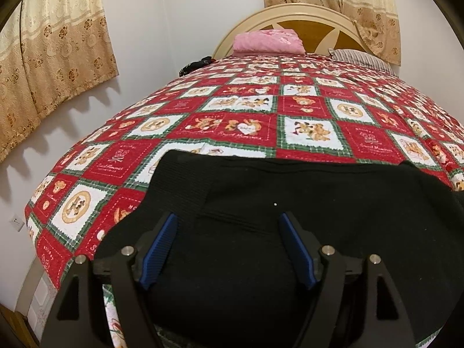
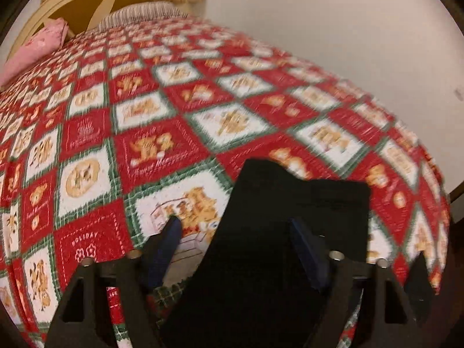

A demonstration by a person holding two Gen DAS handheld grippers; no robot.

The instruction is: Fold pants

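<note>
Black pants (image 1: 304, 208) lie spread on the bed's red, white and green patchwork quilt (image 1: 261, 110), at the near end. In the left wrist view the ribbed waistband runs across, just beyond my fingers. My left gripper (image 1: 229, 217) is open, its blue pads apart over the black cloth. In the right wrist view a narrower end of the pants (image 2: 275, 232) lies on the quilt (image 2: 145, 116). My right gripper (image 2: 235, 223) is open, with the left pad over the quilt and the right pad over the black cloth. The right view is blurred.
A pink folded cloth (image 1: 268, 40) and a striped pillow (image 1: 362, 58) lie at the headboard (image 1: 293, 14). A dark item (image 1: 194, 65) sits at the bed's far left edge. Curtains (image 1: 58, 43) hang on the white walls. The bed's left edge drops off near a wall socket (image 1: 16, 221).
</note>
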